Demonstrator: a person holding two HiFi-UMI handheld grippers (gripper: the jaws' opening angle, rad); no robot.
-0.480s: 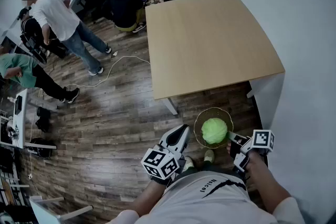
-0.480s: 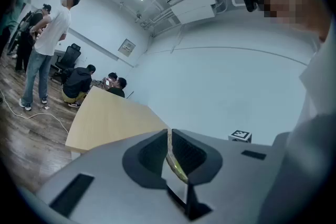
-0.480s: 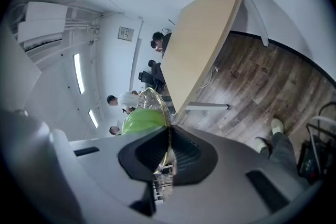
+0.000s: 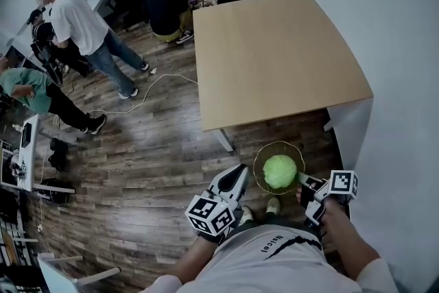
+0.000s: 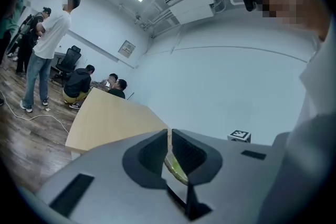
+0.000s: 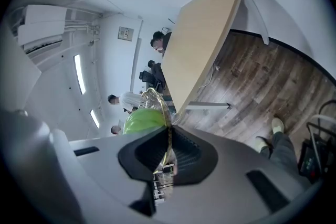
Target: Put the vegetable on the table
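A round green cabbage [image 4: 280,171] lies in a clear glass bowl [image 4: 262,160], held low above the wooden floor, in front of the light wooden table [image 4: 274,58]. My left gripper [image 4: 244,171] is at the bowl's left rim, and in the left gripper view its jaws [image 5: 169,136] are shut on a thin edge of the bowl [image 5: 176,169]. My right gripper [image 4: 302,180] is shut on the right rim. The right gripper view shows the bowl rim [image 6: 157,99] running between its jaws [image 6: 169,134], with the cabbage [image 6: 139,119] just behind them.
The table top [image 6: 205,39] carries nothing on it; its metal leg [image 4: 223,139] stands close ahead of the bowl. A white wall [image 4: 398,79] runs along the right. Several people [image 4: 82,27] stand or sit at the far left and behind the table. A white cable [image 4: 154,86] lies on the floor.
The grippers and the bowl hold the same place. Only the standing people at the left have shifted slightly.
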